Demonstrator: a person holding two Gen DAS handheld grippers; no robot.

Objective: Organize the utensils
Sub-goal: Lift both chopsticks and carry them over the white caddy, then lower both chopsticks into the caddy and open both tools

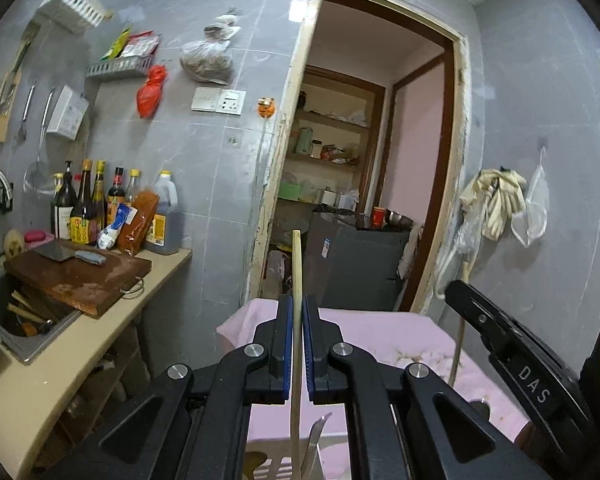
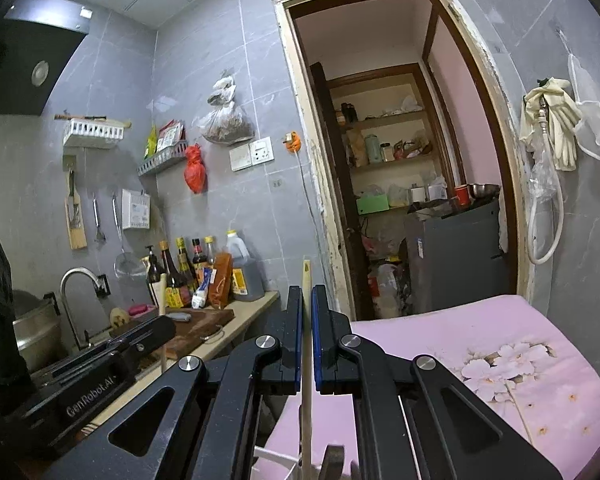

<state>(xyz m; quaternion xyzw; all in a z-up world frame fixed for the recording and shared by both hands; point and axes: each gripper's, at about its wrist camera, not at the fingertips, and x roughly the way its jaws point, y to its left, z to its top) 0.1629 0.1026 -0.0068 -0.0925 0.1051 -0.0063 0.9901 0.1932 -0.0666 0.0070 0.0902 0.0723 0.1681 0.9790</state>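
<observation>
Left gripper (image 1: 296,344) pinching a chopstick (image 1: 296,272) upright, frame centre; right gripper (image 2: 307,340) likewise w/ a second chopstick (image 2: 306,280). Lower both straight into white basket (image 1: 276,468) at bottom edge, keep vertical, release once seated.

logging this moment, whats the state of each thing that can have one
left hand-held gripper: shut on a chopstick, held upright
right hand-held gripper: shut on a second chopstick, upright
cleaver: lying flat on the cutting board
doorway: open
faucet: no water seen running
</observation>
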